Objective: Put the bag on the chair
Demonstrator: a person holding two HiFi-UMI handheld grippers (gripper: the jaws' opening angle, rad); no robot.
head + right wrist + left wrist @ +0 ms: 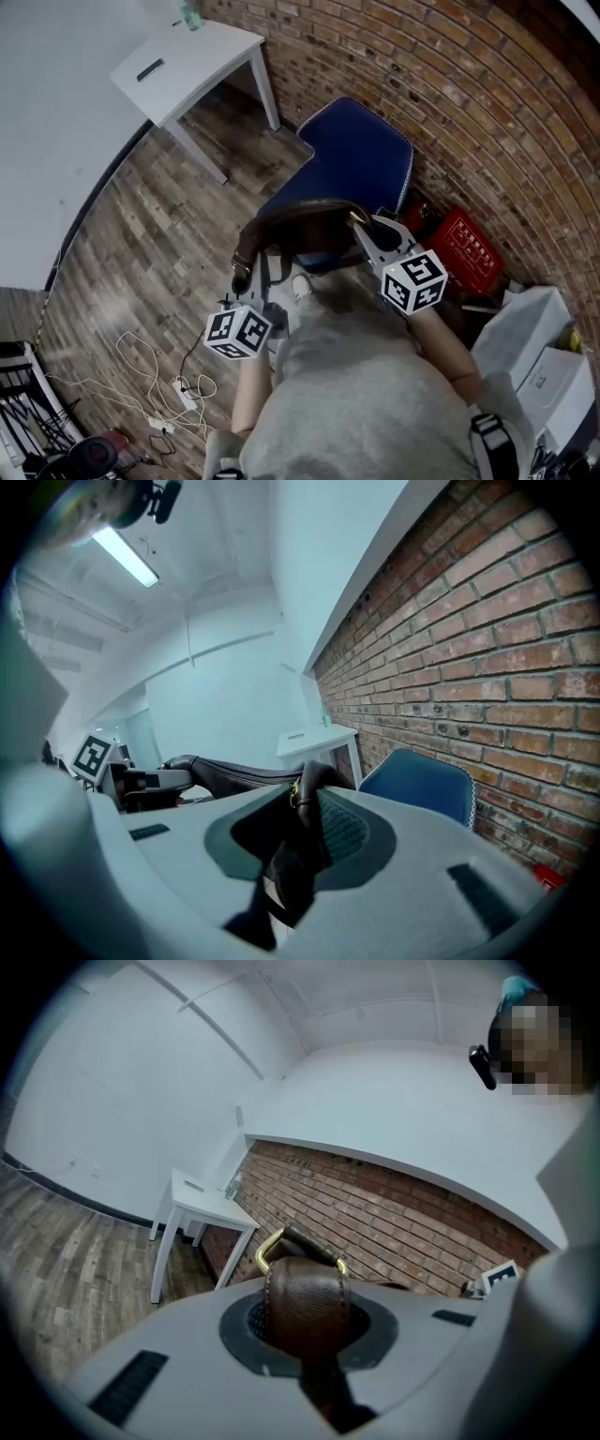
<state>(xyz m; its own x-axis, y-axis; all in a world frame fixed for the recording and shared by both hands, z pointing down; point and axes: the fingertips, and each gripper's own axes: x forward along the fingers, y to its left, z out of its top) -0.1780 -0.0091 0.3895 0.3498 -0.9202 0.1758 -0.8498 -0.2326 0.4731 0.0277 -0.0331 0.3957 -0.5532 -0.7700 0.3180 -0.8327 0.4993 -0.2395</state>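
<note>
A brown leather bag (298,232) hangs in the air between my two grippers, just in front of the blue chair (361,155) that stands against the brick wall. My left gripper (246,277) is shut on the bag's left strap end; in the left gripper view the brown strap (304,1299) with its brass ring (268,1245) sits between the jaws. My right gripper (366,231) is shut on the bag's right end, where dark leather (302,841) fills the jaws. The blue chair (420,782) shows right of it, its seat bare.
A white table (192,58) stands at the back left by the brick wall (469,103). A red box (466,249) lies right of the chair, white boxes (530,342) further right. Cables and a power strip (164,389) lie on the wooden floor at the left.
</note>
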